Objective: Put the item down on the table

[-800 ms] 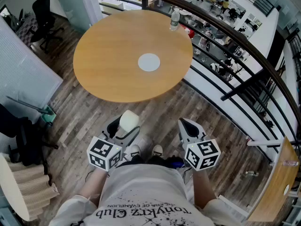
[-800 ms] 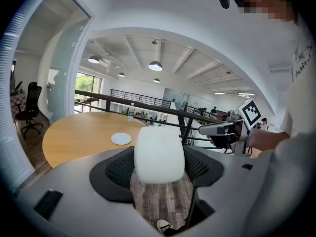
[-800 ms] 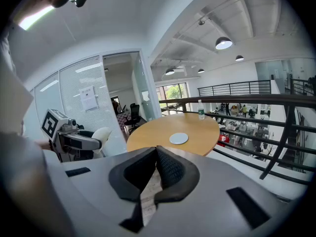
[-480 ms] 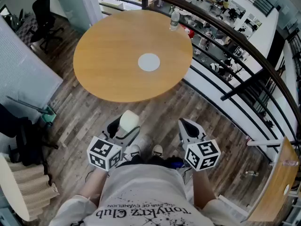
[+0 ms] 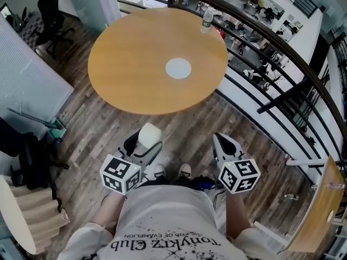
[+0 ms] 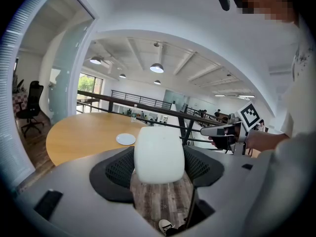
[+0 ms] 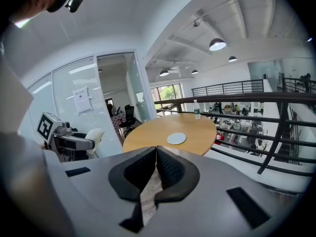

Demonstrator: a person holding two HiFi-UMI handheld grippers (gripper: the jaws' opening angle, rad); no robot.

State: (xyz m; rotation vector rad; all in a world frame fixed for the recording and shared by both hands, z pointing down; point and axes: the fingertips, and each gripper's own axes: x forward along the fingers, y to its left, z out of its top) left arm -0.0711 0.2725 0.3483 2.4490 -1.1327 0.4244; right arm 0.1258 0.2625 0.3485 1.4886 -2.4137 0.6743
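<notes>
Item [image 6: 159,154], white and rounded, is sitting between the pads of the left claw [image 5: 144,145]. The claw is squeezing it from both sides, with its jaws wide apart. The item is hanging in the air over the wood floor [image 5: 103,137], close in front of the person, and it is not on the desk.

The right claw [image 7: 156,154] is hanging beside the left one, a little apart from it. Its jaws are pressing together with nothing between them. Both claws are pointing a bit down and toward the desk. Two shoes [image 5: 171,171] are peeking out below, between the claws.

Farther out, the round wood desk [image 5: 130,53] is standing well apart from the item. A flat white disc [image 5: 178,68] is lying near its middle. A bottle [image 5: 206,19] is standing upright at its far edge. A dark railing [image 5: 282,53] is curving past the desk on the right.
</notes>
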